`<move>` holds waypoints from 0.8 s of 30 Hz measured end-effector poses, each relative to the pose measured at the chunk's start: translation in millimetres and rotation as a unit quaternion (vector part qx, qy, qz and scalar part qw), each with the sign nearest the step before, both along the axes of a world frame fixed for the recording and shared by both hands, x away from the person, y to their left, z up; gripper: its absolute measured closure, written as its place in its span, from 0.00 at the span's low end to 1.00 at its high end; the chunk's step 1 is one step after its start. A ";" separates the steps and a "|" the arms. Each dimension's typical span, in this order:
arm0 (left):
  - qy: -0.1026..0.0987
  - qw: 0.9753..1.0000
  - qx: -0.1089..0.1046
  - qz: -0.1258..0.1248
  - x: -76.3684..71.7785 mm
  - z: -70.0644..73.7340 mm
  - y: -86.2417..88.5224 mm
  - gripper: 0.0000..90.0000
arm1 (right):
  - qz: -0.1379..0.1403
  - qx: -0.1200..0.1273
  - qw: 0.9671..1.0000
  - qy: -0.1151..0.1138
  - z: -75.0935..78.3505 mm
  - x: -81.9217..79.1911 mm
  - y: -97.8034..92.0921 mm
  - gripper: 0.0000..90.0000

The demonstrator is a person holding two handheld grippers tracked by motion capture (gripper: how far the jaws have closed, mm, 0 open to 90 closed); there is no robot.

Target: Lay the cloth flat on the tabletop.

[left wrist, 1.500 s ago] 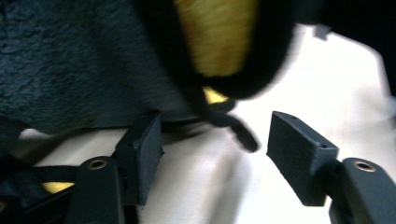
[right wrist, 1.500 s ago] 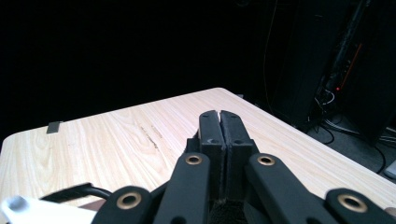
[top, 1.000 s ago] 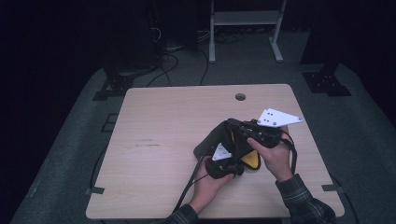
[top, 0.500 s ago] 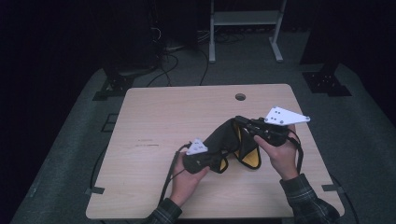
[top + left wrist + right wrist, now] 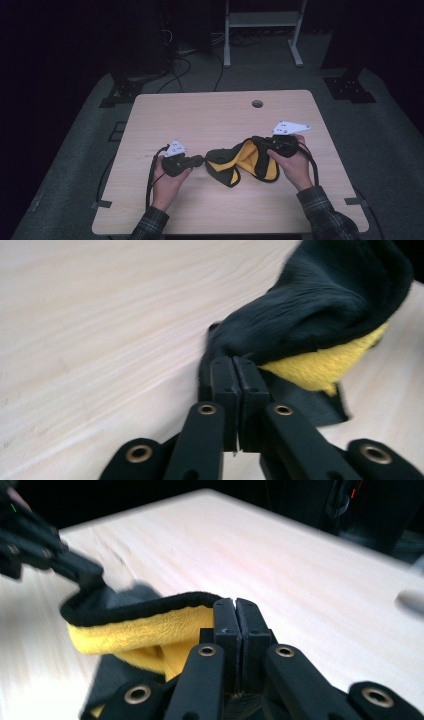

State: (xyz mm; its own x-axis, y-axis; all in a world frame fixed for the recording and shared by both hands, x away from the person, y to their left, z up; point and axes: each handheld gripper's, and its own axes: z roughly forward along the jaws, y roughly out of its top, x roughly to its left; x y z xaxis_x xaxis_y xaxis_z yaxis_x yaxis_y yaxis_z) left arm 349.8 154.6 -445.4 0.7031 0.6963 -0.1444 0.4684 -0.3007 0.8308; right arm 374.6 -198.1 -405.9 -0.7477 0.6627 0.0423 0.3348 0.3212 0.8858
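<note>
left gripper (image 5: 199, 161): jaws pinching cloth (image 5: 240, 162) edge at 9 o'clock
right gripper (image 5: 260, 144): jaws pinching hem at 3 o'clock
why: likely spreading it over the table (image 5: 210, 115)

Black fleece garment (image 5: 235, 162) with yellow lining, bunched and stretched sideways on the light wood table (image 5: 210, 115), near the front edge, black-trimmed rim open showing yellow inside, each end pinched by a gripper.
</note>
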 end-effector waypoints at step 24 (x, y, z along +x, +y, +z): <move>-0.045 0.986 0.109 -0.113 -2.2 -18.1 -37.1 0.73 | 0.009 -0.030 0.999 0.044 -32.7 12.5 8.4 0.93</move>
